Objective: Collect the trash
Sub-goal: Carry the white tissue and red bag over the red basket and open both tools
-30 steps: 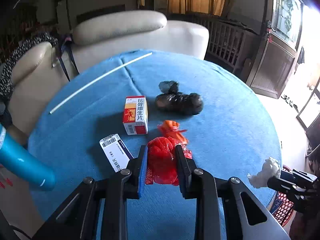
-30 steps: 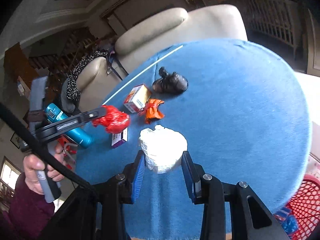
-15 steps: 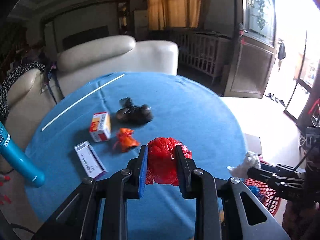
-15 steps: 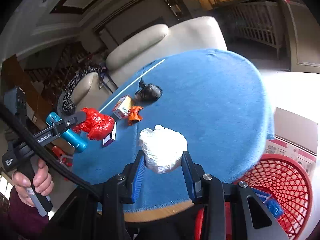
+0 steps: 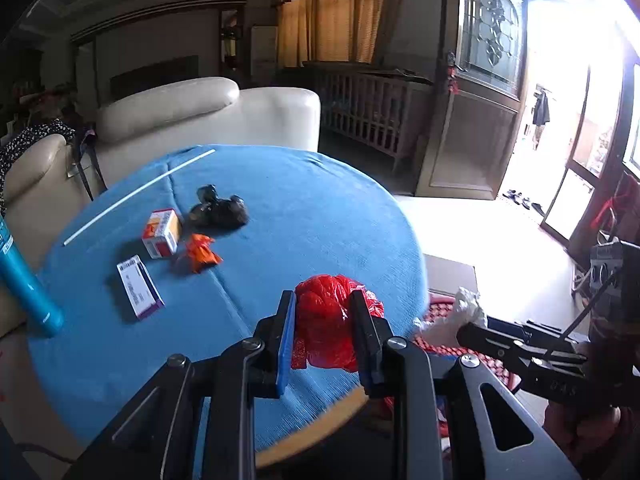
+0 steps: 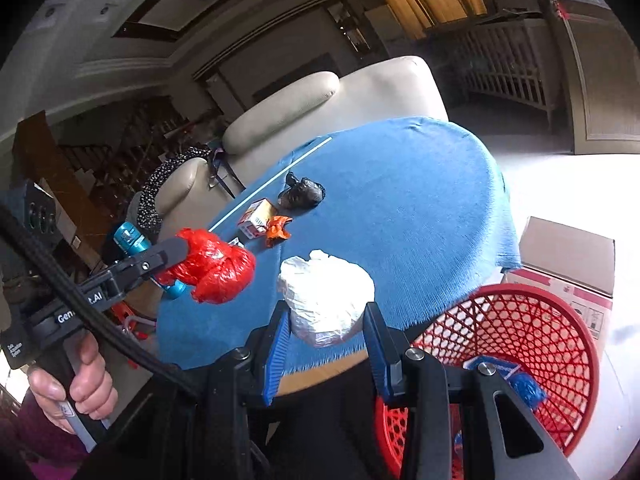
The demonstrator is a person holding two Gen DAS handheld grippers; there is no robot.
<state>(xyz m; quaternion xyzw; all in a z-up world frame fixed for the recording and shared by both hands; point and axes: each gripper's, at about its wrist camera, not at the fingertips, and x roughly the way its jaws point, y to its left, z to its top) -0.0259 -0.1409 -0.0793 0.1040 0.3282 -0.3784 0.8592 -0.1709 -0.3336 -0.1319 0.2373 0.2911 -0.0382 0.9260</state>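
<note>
My left gripper (image 5: 323, 332) is shut on a crumpled red plastic bag (image 5: 328, 328) and holds it above the near edge of the round blue table (image 5: 300, 208). The red bag also shows in the right wrist view (image 6: 216, 268). My right gripper (image 6: 326, 328) is shut on a crumpled white plastic bag (image 6: 326, 304), held past the table's edge beside a red mesh basket (image 6: 520, 344). The white bag shows at the right in the left wrist view (image 5: 456, 316). On the table lie a black bag (image 5: 220, 212), an orange wrapper (image 5: 200, 254), a red-and-white box (image 5: 162, 232) and a white-purple box (image 5: 138, 286).
A white rod (image 5: 136, 192) lies across the table's far left. A teal bottle (image 5: 24, 280) stands at the left edge. A cream sofa (image 5: 200, 116) is behind the table. A cardboard box (image 6: 568, 260) sits on the floor next to the basket, which holds blue trash (image 6: 524, 388).
Both grippers have drawn back from the table and toward the right with their bags. The red basket has come into the right wrist view beside the white bag.
</note>
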